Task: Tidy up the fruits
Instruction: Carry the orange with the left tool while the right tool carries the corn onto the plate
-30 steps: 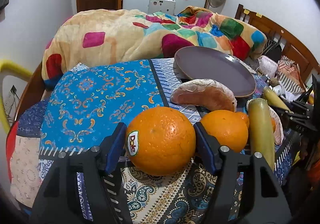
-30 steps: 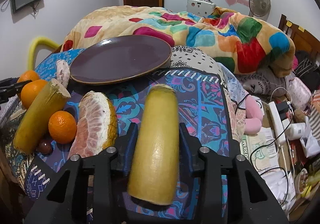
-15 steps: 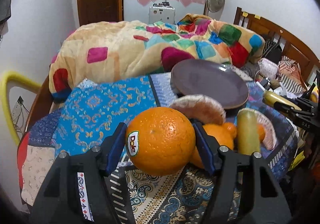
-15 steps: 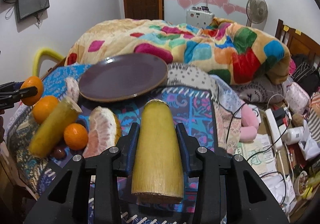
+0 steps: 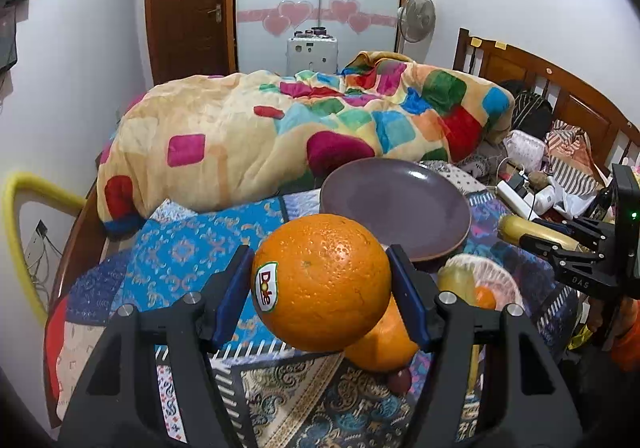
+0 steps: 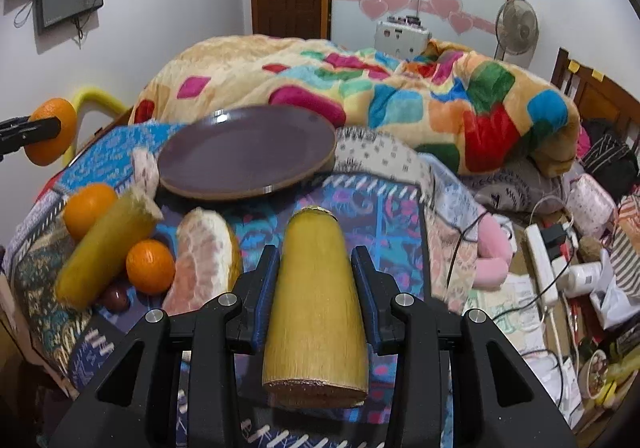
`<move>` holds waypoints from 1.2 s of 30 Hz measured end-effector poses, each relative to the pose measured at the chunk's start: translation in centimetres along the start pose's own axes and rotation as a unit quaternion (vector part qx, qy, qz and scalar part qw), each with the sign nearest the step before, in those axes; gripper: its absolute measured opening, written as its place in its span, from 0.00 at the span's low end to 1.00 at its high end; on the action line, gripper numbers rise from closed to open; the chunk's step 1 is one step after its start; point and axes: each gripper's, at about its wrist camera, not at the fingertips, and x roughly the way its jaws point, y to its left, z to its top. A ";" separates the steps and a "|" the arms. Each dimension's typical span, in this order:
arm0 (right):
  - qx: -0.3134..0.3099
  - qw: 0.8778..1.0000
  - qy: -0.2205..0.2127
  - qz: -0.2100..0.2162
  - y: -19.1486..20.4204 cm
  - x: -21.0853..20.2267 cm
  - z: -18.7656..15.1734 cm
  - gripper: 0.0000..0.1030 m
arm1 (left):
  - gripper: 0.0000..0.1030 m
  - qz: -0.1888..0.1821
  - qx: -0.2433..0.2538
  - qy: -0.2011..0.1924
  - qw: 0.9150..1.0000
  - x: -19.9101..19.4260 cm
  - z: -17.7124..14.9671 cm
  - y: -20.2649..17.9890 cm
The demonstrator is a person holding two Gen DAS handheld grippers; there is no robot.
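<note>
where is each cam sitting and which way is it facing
Left wrist: sits on the left gripper, looks along its fingers, shut on the orange, toward the plate; right gripper at right edge.
Right wrist: sits on the right gripper, shut on the yellow stalk; left gripper's fingers at far left.
Shared: plate, orange, stalk, quilt.

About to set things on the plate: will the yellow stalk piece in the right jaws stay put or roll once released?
The stalk looks like a smooth, tapered cylinder, so laid on its side it may roll, probably in a curve. It appears stiff, holding straight in the right gripper. The plate looks shallow, so its rim may stop little.
</note>
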 end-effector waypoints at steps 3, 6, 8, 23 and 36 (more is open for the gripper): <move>-0.001 1.000 -0.016 -0.001 0.1 -0.4 1.2 0.33 | 0.64 0.000 0.004 -0.001 1.000 0.6 1.0 -0.5; -0.007 0.999 -0.033 -0.003 0.5 -0.6 2.8 0.33 | 0.64 -0.001 0.009 -0.002 1.000 1.5 1.9 -1.1; -0.013 0.999 -0.043 -0.005 0.8 -0.6 3.7 0.33 | 0.64 0.000 0.012 -0.003 1.000 2.1 2.5 -1.4; -0.024 0.999 -0.048 -0.001 1.8 4.9 8.4 0.33 | 0.64 0.008 0.037 0.029 0.999 9.3 5.6 -3.7; -0.036 0.999 -0.007 0.013 2.3 8.5 9.3 0.32 | 0.65 -0.004 0.024 0.113 0.993 16.2 5.8 -3.4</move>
